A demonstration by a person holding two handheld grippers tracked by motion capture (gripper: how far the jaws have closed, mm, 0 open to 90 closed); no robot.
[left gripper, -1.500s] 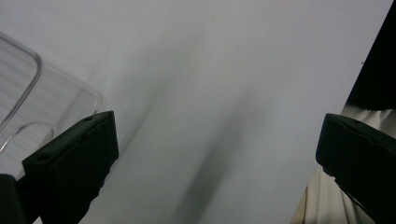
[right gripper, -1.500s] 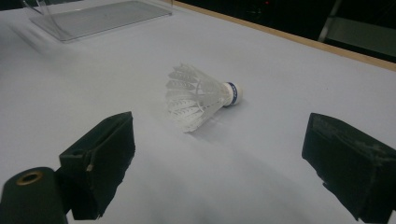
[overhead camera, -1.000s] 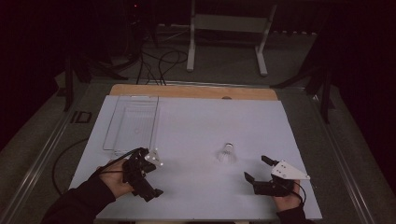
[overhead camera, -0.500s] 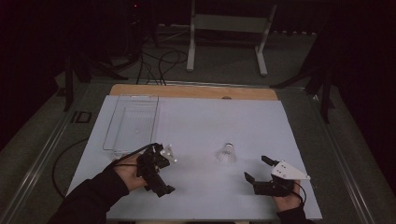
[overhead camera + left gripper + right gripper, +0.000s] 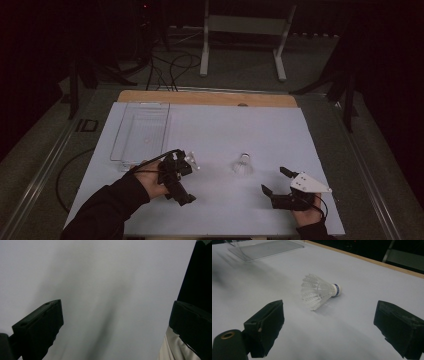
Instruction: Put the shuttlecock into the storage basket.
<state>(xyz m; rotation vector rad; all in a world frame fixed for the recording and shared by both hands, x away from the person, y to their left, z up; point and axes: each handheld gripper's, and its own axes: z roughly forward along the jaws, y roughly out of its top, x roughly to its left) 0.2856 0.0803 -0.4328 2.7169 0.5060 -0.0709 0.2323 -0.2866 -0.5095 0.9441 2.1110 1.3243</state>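
Note:
A white feathered shuttlecock lies on its side on the white table top; in the right gripper view the shuttlecock points its cork to the right. My right gripper rests at the front right, open, a short way to the near right of the shuttlecock. The right gripper has nothing between its black jaws. My left gripper is held above the table, to the left of the shuttlecock. The left gripper is open, with bare table surface beyond its wide-apart jaws.
A clear plastic tray stands at the back left of the table, also seen as the tray in the right gripper view. A wooden strip runs along the far edge. A metal stand and cables sit on the floor beyond.
My left gripper has moved right and slightly away from the front edge, closer to the shuttlecock. The right gripper and the shuttlecock have stayed in place.

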